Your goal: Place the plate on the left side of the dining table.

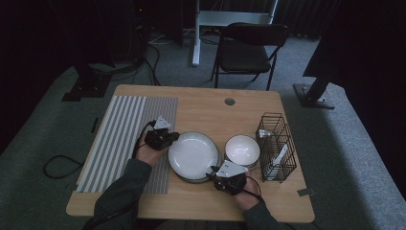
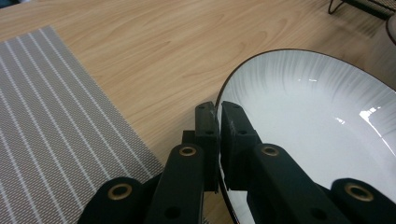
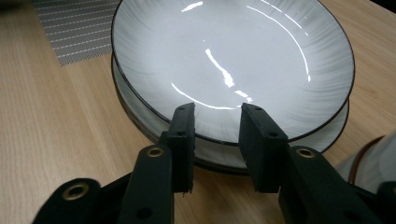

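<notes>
A wooden worktop (image 1: 201, 108) seen from above, described from left to right. At the far left lies a grey striped placemat (image 1: 119, 139). Just right of it, the left tool (image 1: 173, 137) sits at the left edge of a stack of white plates with dark rims. In the left gripper view, its two black jaws are pressed together on the rim of the top plate (image 2: 317, 121), one jaw inside the rim and one outside, pinching it. The plate stack (image 1: 194, 155) rests on the worktop near the middle, beside the mat's right edge. At the stack's lower right edge is the right tool (image 1: 210, 176). In the right gripper view, its jaws stand spread apart in front of the near rim of the top plate (image 3: 233, 56), not pressing on it, with a second plate (image 3: 215, 156) underneath. Right of the plates sit stacked white bowls (image 1: 242, 149), and furthest right a black wire basket (image 1: 276, 143) with a white utensil inside
</notes>
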Tool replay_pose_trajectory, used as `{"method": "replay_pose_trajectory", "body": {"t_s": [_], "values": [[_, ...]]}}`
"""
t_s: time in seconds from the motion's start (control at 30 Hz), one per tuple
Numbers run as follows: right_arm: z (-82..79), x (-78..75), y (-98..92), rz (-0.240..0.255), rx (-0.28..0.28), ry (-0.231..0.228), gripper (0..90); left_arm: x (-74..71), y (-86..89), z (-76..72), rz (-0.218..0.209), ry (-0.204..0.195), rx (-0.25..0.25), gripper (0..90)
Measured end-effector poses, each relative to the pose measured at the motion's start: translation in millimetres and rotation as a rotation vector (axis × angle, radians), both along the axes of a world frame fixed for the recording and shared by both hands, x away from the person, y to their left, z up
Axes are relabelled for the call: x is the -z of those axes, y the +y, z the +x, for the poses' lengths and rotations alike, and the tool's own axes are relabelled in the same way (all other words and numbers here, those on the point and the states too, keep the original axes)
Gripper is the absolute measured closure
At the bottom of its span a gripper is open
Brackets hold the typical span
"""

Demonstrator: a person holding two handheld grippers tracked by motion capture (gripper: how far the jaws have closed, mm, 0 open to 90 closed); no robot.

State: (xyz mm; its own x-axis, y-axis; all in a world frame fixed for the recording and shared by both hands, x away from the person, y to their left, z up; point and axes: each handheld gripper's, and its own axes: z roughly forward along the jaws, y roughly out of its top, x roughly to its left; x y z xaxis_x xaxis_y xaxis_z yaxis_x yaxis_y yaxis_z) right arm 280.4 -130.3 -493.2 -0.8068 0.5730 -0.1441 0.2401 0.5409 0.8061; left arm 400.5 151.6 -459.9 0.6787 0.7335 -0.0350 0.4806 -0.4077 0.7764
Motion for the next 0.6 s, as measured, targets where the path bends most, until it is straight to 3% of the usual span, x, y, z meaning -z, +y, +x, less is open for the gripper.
{"method": "replay_pose_trajectory", "body": {"t_s": [0.07, 0.13, 0.27, 0.5, 0.6], "values": [[1.9, -0.4, 1.4, 0.016, 0.008, 0.009, 64.1, 0.1, 1.5, -0.3, 0.0, 0.001, -0.005, 87.5], [4.0, -2.1, 1.6, 0.041, 0.02, 0.018, 64.1, -3.8, 7.7, -2.5, -0.027, -0.02, -0.024, 90.0], [7.5, -1.5, 6.4, 0.009, 0.04, 0.015, 65.4, -13.0, 12.2, -5.6, -0.013, -0.047, -0.026, 90.0], [6.7, 1.3, 9.6, -0.008, 0.044, 0.018, 67.3, -1.4, 7.6, -5.1, -0.008, -0.007, -0.022, 90.0], [6.0, 1.1, 8.8, -0.007, 0.05, 0.015, 66.7, 3.6, 4.3, -4.0, -0.009, 0.009, -0.019, 84.3]]}}
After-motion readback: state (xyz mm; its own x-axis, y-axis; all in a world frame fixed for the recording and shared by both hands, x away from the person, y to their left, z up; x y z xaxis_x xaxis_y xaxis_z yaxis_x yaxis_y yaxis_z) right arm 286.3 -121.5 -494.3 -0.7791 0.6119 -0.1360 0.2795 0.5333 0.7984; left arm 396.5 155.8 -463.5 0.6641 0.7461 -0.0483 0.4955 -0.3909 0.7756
